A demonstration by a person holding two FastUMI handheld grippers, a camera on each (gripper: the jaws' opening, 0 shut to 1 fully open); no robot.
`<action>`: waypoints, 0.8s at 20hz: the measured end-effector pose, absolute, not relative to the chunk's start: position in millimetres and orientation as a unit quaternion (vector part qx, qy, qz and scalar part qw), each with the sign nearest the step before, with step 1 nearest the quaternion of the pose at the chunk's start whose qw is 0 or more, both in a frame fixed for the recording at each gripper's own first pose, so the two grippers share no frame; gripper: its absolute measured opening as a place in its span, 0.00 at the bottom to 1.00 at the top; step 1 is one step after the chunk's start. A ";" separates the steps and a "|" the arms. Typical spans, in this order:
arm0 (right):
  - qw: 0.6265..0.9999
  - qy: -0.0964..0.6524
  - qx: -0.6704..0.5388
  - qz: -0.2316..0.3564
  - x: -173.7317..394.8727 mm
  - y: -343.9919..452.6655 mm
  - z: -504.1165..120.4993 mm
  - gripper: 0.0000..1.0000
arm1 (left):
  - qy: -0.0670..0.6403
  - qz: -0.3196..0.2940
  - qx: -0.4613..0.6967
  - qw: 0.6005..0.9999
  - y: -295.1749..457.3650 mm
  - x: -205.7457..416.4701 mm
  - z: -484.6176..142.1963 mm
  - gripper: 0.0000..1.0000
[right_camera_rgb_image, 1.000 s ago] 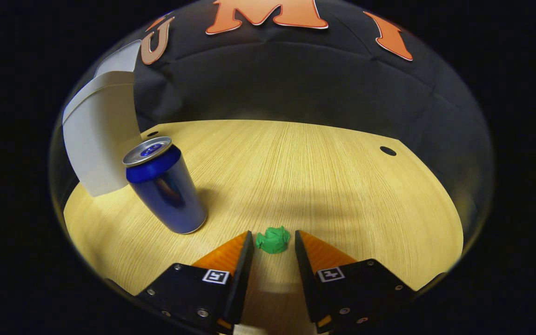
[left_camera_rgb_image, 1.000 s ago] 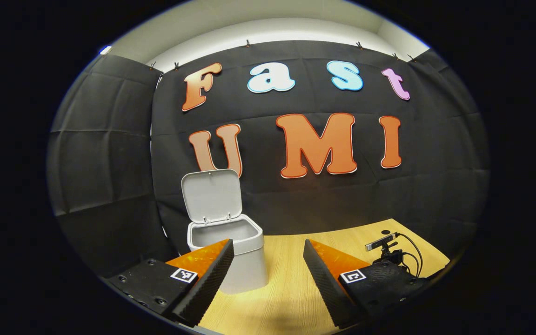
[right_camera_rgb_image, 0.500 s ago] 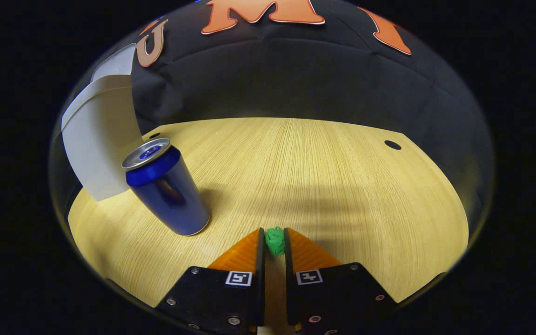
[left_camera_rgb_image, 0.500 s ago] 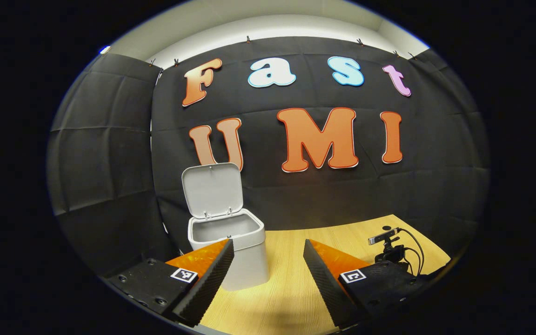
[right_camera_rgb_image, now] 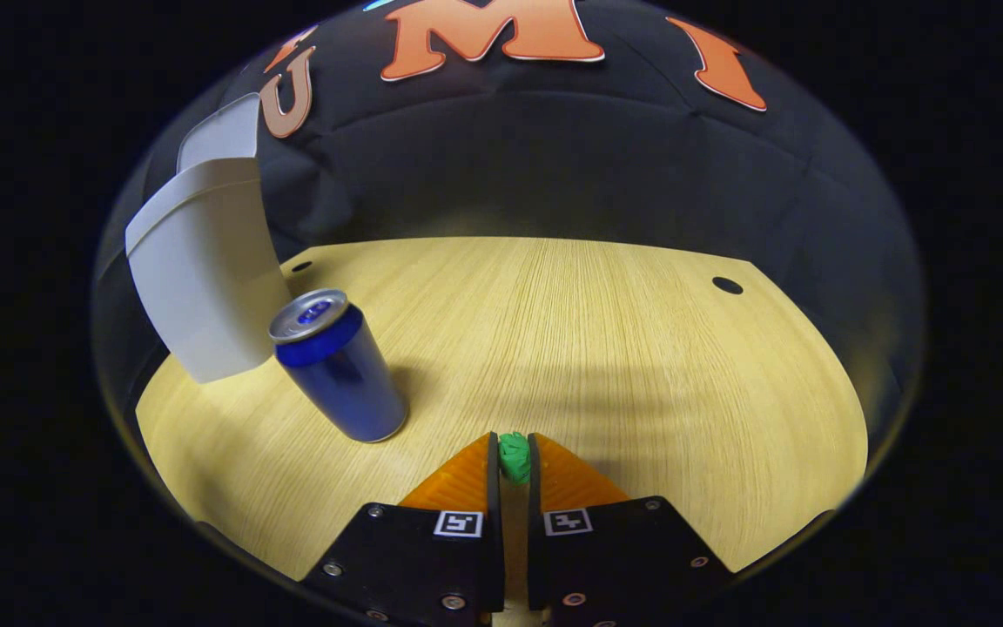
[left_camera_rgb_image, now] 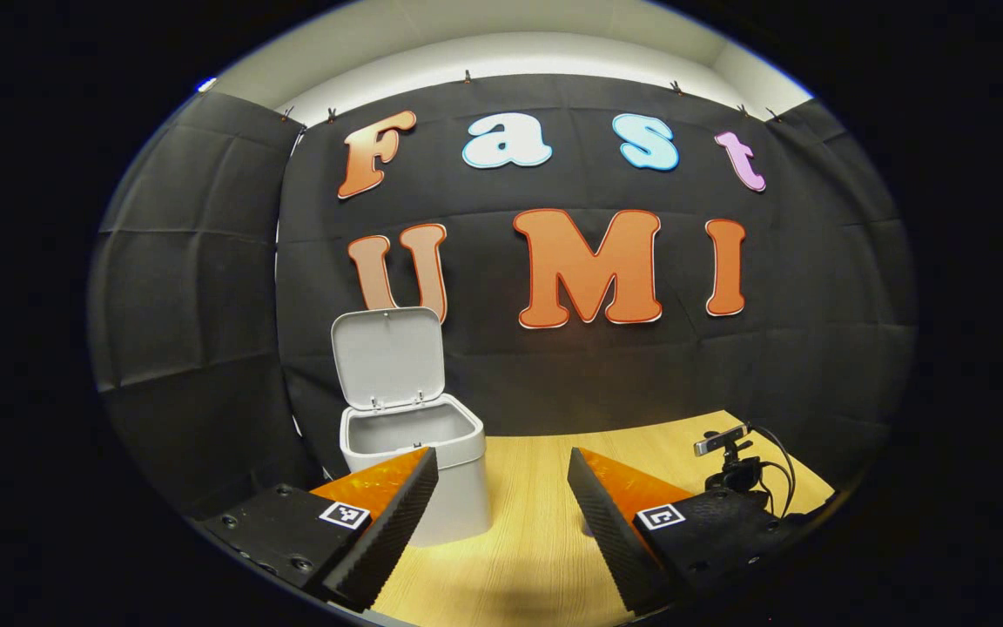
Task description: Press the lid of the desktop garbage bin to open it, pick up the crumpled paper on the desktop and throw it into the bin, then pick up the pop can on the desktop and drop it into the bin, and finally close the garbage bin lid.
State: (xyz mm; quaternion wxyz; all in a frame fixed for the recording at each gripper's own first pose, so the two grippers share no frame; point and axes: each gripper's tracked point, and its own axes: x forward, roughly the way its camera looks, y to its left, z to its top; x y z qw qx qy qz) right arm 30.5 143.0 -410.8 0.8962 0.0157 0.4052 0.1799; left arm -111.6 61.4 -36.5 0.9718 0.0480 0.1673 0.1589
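Green crumpled paper (right_camera_rgb_image: 514, 455) is sitting pinched between both fingers of the right gripper (right_camera_rgb_image: 514, 453), low over the wooden table (right_camera_rgb_image: 606, 348). Blue pop can (right_camera_rgb_image: 340, 367) is standing upright to its left, just in front of the white garbage bin (right_camera_rgb_image: 205, 279). Left gripper (left_camera_rgb_image: 501, 470) is hanging wide open holding nothing, facing the bin with its lid (left_camera_rgb_image: 388, 357) standing up; a small camera (left_camera_rgb_image: 722, 441) on a stand is sitting at the table's far right.

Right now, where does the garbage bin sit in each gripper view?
Left gripper view: garbage bin stands lower left of centre, lid raised, partly behind the left tool's finger.
Right gripper view: it curves along the left edge, behind the pop can.
Shared landmark: the wooden desktop.
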 end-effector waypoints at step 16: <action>0.935 0.277 0.014 0.222 64.6 176.5 -249.2 0.11 | 0.129 0.180 -0.003 0.975 101.0 -124.9 -31.5 0.95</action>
